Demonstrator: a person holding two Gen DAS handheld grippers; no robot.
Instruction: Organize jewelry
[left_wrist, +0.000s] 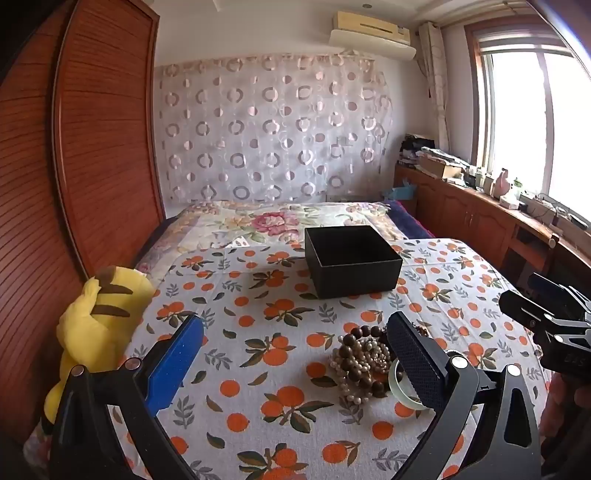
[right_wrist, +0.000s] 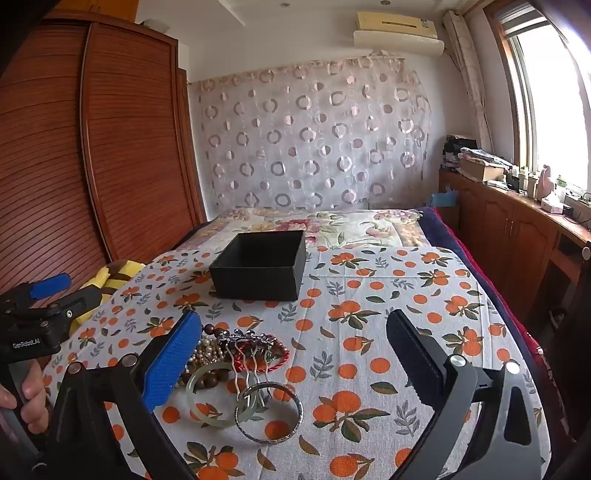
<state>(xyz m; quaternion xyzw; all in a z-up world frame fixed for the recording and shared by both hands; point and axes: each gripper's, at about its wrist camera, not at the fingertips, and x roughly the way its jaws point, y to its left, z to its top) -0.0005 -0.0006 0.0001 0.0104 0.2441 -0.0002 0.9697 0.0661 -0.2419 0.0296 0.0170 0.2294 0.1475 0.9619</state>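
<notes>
A pile of jewelry (left_wrist: 364, 363) lies on the orange-print cloth: brown and pearl bead strings, a pale jade bangle (right_wrist: 212, 397), a silver bangle (right_wrist: 269, 411), a hair comb (right_wrist: 251, 354) and a red cord bracelet (right_wrist: 280, 360). An open, empty black box (left_wrist: 351, 260) stands behind it, also in the right wrist view (right_wrist: 260, 269). My left gripper (left_wrist: 295, 354) is open, its right finger beside the pile. My right gripper (right_wrist: 293, 354) is open and empty, the pile by its left finger.
A yellow plush toy (left_wrist: 99, 325) lies at the cloth's left edge. A wooden wardrobe (left_wrist: 74, 166) stands at the left. A wooden cabinet (right_wrist: 517, 236) with clutter runs along the window at the right. The floral bedspread (left_wrist: 280, 221) lies behind the box.
</notes>
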